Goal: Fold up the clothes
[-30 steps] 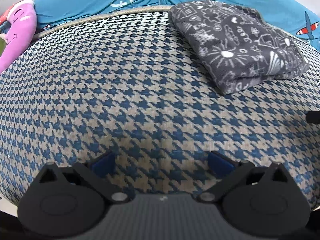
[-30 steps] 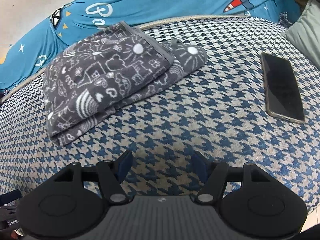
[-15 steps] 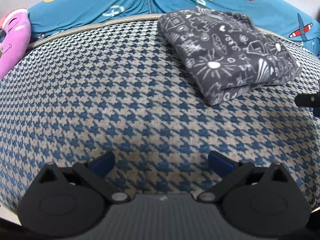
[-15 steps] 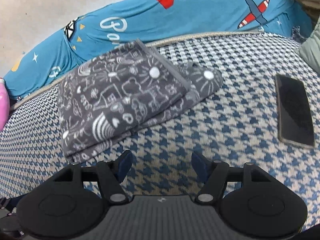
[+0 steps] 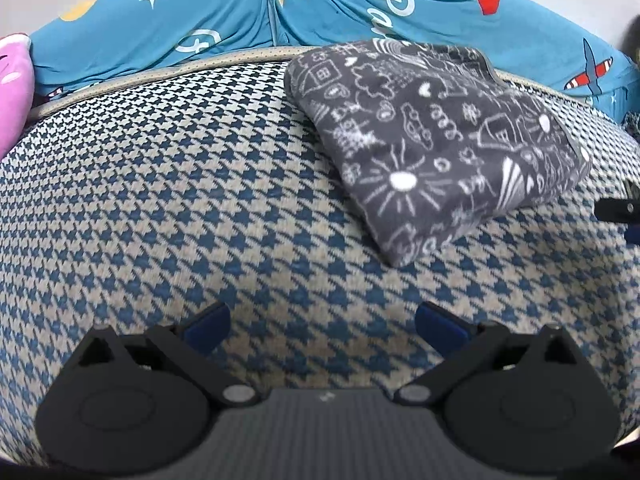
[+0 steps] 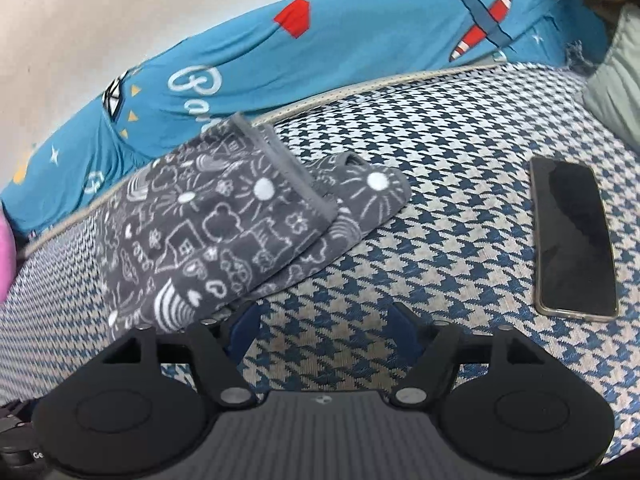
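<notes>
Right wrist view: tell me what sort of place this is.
Probably a bedroom at home: a blue-and-beige houndstooth bed cover carries a folded grey doodle-print cloth and a black smartphone, with a blue cartoon-print pillow along the wall.

Bare houndstooth cushion [image 5: 168, 200] open left of folded cloth [image 5: 436, 152], phone [image 6: 572, 236] blocks far right, gap btwn them clear

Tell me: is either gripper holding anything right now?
Nothing. Left gripper and right gripper are open over the houndstooth cushion; the folded grey doodle-print cloth lies free.
</notes>
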The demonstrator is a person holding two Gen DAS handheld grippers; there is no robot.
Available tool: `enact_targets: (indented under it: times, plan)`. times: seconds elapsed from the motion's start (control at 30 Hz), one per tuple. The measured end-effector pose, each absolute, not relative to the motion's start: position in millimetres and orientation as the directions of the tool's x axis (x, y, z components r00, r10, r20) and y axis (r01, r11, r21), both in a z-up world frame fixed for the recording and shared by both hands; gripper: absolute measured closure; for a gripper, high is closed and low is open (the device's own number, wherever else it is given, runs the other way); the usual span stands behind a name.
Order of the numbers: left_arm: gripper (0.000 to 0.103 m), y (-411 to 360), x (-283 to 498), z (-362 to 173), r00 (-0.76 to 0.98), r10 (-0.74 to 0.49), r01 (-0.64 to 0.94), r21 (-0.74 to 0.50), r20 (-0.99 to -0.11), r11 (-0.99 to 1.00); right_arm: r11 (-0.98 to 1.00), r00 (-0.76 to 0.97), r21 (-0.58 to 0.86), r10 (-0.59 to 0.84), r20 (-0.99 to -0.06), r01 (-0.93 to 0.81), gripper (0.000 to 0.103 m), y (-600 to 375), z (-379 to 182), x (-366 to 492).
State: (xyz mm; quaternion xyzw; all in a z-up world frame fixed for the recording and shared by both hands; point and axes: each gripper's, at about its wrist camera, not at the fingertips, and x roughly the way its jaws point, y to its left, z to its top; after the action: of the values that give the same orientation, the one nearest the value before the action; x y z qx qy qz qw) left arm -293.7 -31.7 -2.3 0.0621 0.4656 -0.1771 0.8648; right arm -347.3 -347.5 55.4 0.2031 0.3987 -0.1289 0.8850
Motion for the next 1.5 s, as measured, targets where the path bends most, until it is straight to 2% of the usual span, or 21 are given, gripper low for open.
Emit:
enact_targets:
  times: [0.27, 0.73, 1.5]
  plan:
    - [0.0, -28, -265, 12, 0.484, -0.34, 0.377, -0.158, -0.806, 0.913, 0.842, 0.679, 0.337, -0.047, -0.733, 0.422, 0.028, -365, 56, -347]
    - [0.0, -35, -223, 15, 0.449, -0.422, 0.436, -0.219, -0.787, 0.873, 0.809, 0.695, 0.402, -0.012, -0.718, 0.429, 0.017, -384, 46, -324]
    - [0.0, -46, -171, -10, 0.378, -0.493, 0.363, -0.364, -0.784, 0.857, 0.767, 0.707, 0.455, 0.002, -0.707, 0.452, 0.012, -401, 16, -283]
